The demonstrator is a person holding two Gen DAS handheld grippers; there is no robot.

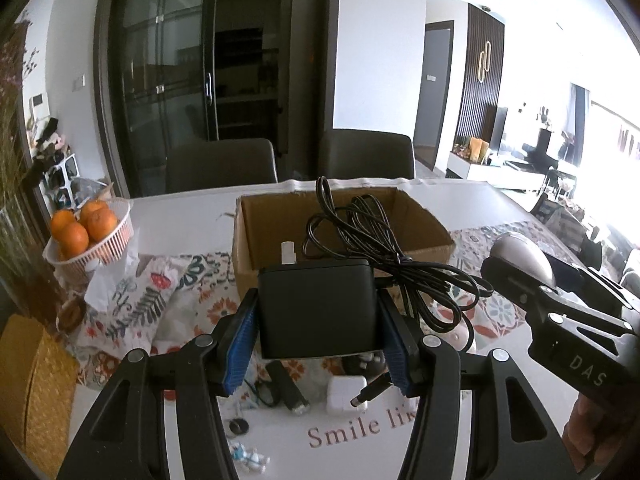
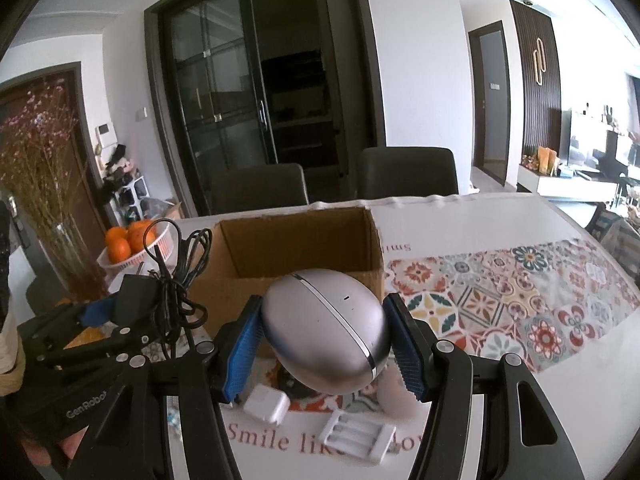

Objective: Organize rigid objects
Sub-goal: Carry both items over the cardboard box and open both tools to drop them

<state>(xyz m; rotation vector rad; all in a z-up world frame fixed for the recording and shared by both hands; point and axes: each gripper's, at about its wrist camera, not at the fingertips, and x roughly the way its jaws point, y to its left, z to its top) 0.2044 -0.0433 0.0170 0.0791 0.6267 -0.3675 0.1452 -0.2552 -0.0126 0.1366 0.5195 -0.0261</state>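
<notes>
My left gripper (image 1: 318, 320) is shut on a black power adapter (image 1: 318, 306) whose tangled black cable (image 1: 360, 236) hangs over the open cardboard box (image 1: 420, 220). It holds the adapter above the table, just before the box. My right gripper (image 2: 324, 340) is shut on a silver egg-shaped case (image 2: 326, 334), held in front of the box (image 2: 296, 240). The right gripper with the case (image 1: 520, 256) shows at the right of the left wrist view. The left gripper with the adapter (image 2: 136, 296) shows at the left of the right wrist view.
On the table below lie a white charger cube (image 1: 346, 394), a small black stick (image 1: 288, 392), small toy figures (image 1: 250, 456) and a white battery holder (image 2: 360, 434). A basket of oranges (image 1: 86, 228) stands at the left. A patterned runner (image 2: 520, 300) crosses the table. Two chairs (image 1: 222, 164) stand behind it.
</notes>
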